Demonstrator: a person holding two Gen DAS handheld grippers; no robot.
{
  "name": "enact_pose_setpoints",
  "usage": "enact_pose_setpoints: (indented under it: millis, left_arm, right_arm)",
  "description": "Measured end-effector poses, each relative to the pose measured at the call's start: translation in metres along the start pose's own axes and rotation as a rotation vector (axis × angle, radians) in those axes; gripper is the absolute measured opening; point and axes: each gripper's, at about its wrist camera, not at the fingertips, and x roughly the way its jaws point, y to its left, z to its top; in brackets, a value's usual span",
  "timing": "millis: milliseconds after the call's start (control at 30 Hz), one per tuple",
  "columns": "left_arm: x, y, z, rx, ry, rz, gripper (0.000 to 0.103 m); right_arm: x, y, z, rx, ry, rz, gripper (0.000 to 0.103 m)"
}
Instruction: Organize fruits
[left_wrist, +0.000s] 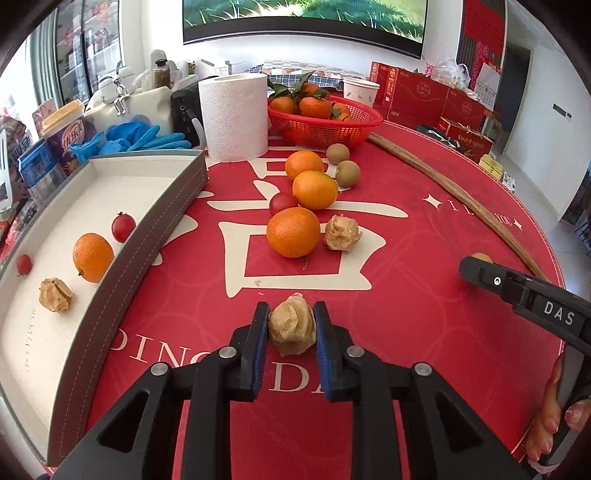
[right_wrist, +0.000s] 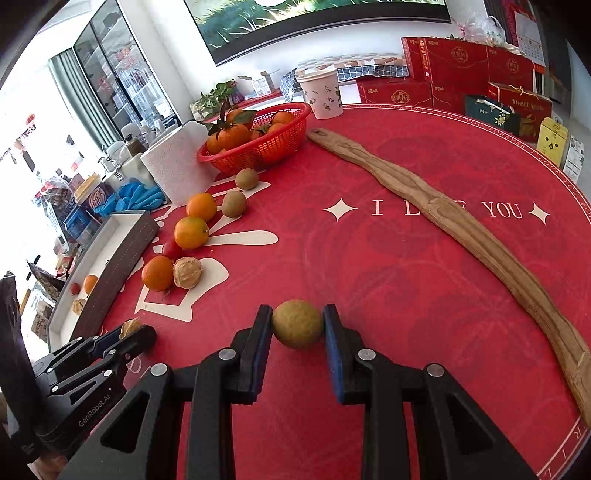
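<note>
My left gripper (left_wrist: 291, 314) is shut on a papery husked fruit (left_wrist: 291, 326) low over the red tablecloth. My right gripper (right_wrist: 297, 317) is shut on a round green-brown kiwi (right_wrist: 297, 325), also just above the cloth. To the left, a grey tray (left_wrist: 147, 162) with a white floor holds an orange (left_wrist: 92, 257), two cherry tomatoes (left_wrist: 123, 227) and a husked fruit (left_wrist: 55, 294). Mid-table lie three oranges (left_wrist: 293, 232), two kiwis (left_wrist: 347, 173), a tomato (left_wrist: 282, 203) and another husked fruit (left_wrist: 341, 233).
A red basket (left_wrist: 325, 129) of leafy tangerines and a paper towel roll (left_wrist: 234, 116) stand at the back. Blue gloves (left_wrist: 136, 138) lie behind the tray. A long wooden strip (right_wrist: 461, 229) curves along the table's right side, with a paper cup (right_wrist: 321, 92) beyond it.
</note>
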Motion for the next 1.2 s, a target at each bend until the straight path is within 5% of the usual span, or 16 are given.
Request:
enact_pose_setpoints:
  millis: [600, 867, 933, 967, 1033, 1067, 1100, 1200]
  left_arm:
    - [-0.011, -0.003, 0.001, 0.034, -0.039, 0.048, 0.026]
    - [0.004, 0.008, 0.001, 0.009, -0.001, 0.062, 0.028]
    - [0.007, 0.007, 0.002, 0.02, 0.011, 0.071, 0.041]
    - [0.007, 0.007, 0.003, 0.026, 0.007, 0.079, 0.063]
    - [0.013, 0.007, 0.002, 0.038, 0.035, 0.069, 0.09]
    - [0.014, 0.008, 0.002, 0.032, 0.04, 0.044, 0.09]
    - [0.015, 0.009, 0.002, 0.027, 0.047, 0.03, 0.091]
    - [0.019, 0.011, 0.004, 0.024, 0.063, 0.024, 0.101]
  right_arm:
    - [0.001, 0.004, -0.001, -0.009, 0.003, 0.005, 0.029]
    - [0.007, 0.021, -0.001, -0.094, 0.0, -0.088, 0.029]
    - [0.011, 0.027, 0.0, -0.123, 0.001, -0.126, 0.029]
    - [0.013, 0.03, 0.001, -0.138, 0.001, -0.147, 0.029]
    - [0.016, 0.036, 0.0, -0.168, 0.003, -0.173, 0.042]
    - [0.018, 0.038, 0.0, -0.178, 0.008, -0.197, 0.072]
    - [0.019, 0.04, -0.001, -0.19, 0.01, -0.221, 0.091]
    - [0.023, 0.043, 0.0, -0.211, 0.024, -0.246, 0.091]
